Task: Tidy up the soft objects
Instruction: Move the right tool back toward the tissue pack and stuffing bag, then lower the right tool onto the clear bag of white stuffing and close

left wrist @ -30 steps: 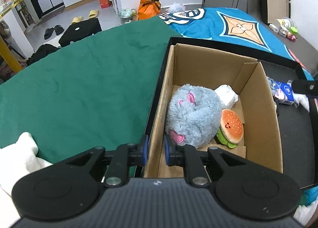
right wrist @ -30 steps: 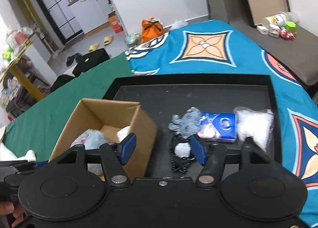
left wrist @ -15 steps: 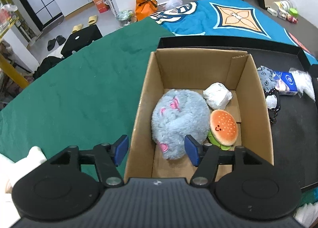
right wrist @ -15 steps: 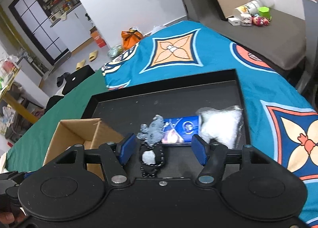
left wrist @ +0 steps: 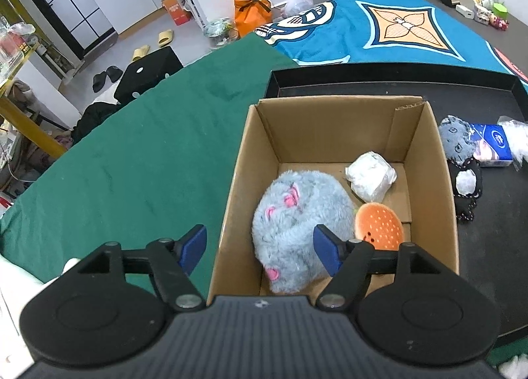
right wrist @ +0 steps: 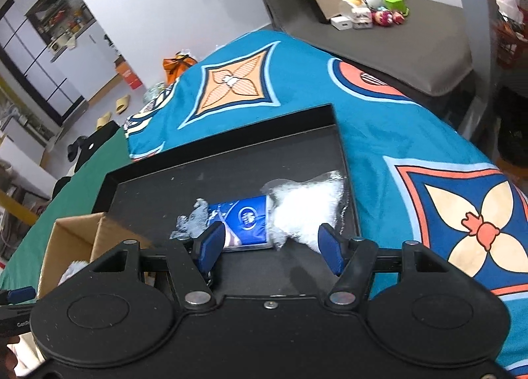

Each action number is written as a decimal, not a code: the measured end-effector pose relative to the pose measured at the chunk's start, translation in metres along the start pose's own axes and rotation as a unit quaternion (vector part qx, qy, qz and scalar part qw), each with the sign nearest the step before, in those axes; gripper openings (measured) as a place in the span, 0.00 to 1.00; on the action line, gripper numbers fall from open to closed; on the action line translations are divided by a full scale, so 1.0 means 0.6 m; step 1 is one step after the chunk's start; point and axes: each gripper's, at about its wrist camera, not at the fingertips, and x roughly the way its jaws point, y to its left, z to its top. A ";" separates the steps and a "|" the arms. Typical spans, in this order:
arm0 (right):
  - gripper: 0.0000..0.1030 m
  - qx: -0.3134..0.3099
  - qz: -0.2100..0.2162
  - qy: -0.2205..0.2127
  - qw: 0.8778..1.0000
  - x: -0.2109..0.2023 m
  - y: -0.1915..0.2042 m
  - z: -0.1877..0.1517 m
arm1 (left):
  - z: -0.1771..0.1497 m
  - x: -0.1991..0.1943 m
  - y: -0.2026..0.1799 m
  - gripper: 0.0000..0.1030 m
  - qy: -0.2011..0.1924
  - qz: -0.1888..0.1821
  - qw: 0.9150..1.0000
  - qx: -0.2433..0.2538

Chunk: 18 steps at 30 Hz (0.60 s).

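A cardboard box (left wrist: 333,134) stands in a black tray (left wrist: 363,77) and holds a round grey plush (left wrist: 297,223), a burger plush (left wrist: 379,220) and a white wrapped bundle (left wrist: 369,177). My left gripper (left wrist: 259,245) hangs over the box's near left wall with its jaws opening. One finger is outside the wall, the other over the grey plush, and neither presses on anything. My right gripper (right wrist: 270,243) is open just above a blue tissue pack (right wrist: 246,217) and a white fluffy bag (right wrist: 307,207). A small grey plush (right wrist: 194,219) lies left of the pack.
A black beaded item with a white middle (left wrist: 467,184) lies on the tray beside the box. Green cloth (left wrist: 148,154) covers the table to the left, a blue patterned cloth (right wrist: 412,134) the right. A grey surface (right wrist: 396,35) with small toys sits behind.
The left jaws went from nearly shut to wide apart while the left gripper moved further over the box. The right gripper moved right and down, from the box toward the tissue pack and white bag.
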 end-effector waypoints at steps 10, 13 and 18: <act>0.60 0.008 0.008 0.005 1.000 0.037 -0.013 0.010 | 0.028 0.014 -0.015 0.69 0.005 0.015 1.000 0.009; 0.59 0.002 0.003 0.013 1.000 0.053 -0.012 0.011 | 0.030 0.019 -0.015 0.70 0.008 0.017 1.000 0.009; 0.51 0.000 -0.004 0.018 1.000 0.074 -0.013 0.010 | 0.031 0.022 -0.015 0.74 0.008 0.020 1.000 0.010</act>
